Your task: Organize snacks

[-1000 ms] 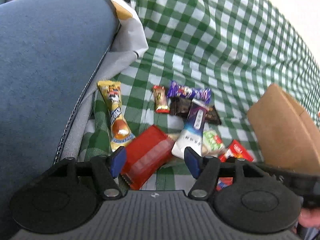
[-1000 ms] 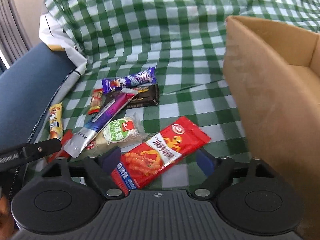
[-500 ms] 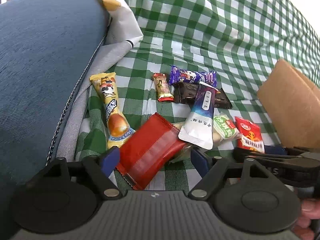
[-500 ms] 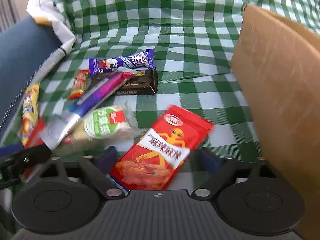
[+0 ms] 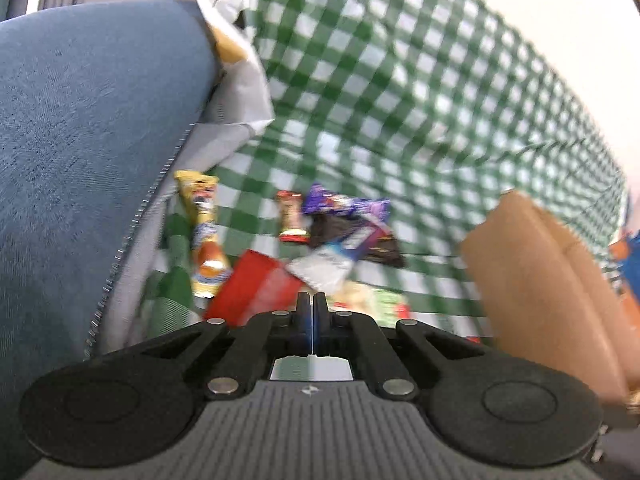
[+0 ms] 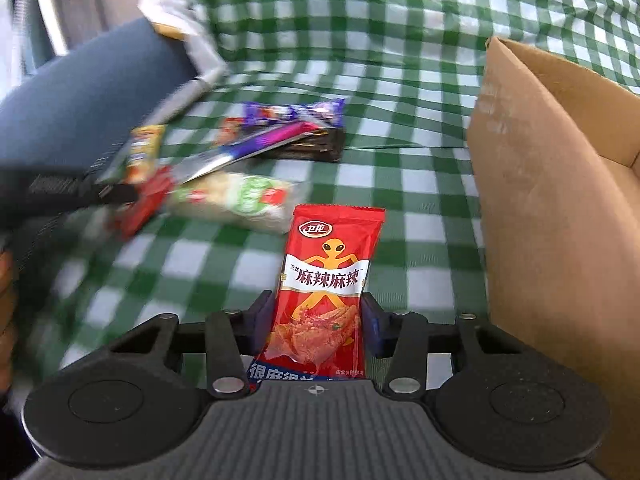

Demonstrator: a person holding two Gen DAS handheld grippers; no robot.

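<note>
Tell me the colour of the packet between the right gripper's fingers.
Red packet, with an orange figure; clearest in the right wrist view.

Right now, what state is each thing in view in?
Left tongs: shut, nothing between them.
Right tongs: closing, pads at the sides of the red alien snack packet.
Red alien snack packet: sealed, between the right tongs.
Cardboard box: open-topped, standing on the cloth.
Other snacks: sealed, piled loose on the checked cloth.
</note>
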